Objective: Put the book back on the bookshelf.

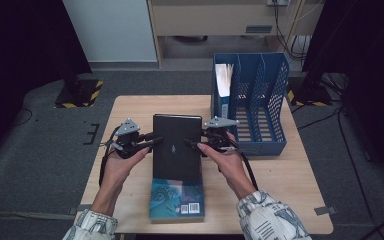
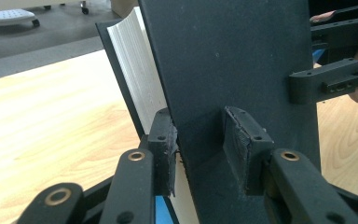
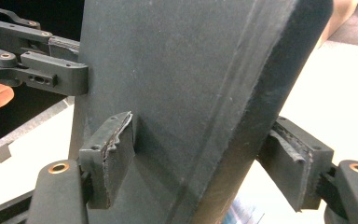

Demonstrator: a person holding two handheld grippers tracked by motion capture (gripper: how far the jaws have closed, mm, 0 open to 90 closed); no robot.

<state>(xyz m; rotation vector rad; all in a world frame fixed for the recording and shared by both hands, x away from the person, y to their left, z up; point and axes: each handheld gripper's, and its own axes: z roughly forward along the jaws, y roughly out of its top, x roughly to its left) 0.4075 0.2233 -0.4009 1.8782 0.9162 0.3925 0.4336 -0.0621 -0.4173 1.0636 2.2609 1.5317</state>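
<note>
A black hardcover book (image 1: 176, 145) hangs between my two grippers over the middle of the wooden table, one from each side. My left gripper (image 1: 156, 141) is shut on its page-edge side: in the left gripper view (image 2: 200, 140) one pad sits on the cover (image 2: 233, 70) and the other by the white pages (image 2: 135, 70). My right gripper (image 1: 192, 142) clamps the spine side; in the right gripper view (image 3: 200, 154) its pads press both faces of the book (image 3: 177, 70). A teal-covered book (image 1: 176, 200) lies under the black one, toward the table's near edge.
A blue slotted file rack (image 1: 275, 100) stands at the table's far right, with a white-paged volume (image 1: 223, 82) upright in its left slot. Bare wooden table (image 1: 290, 190) lies to the right and left of the books. Dark stands flank the table on the floor.
</note>
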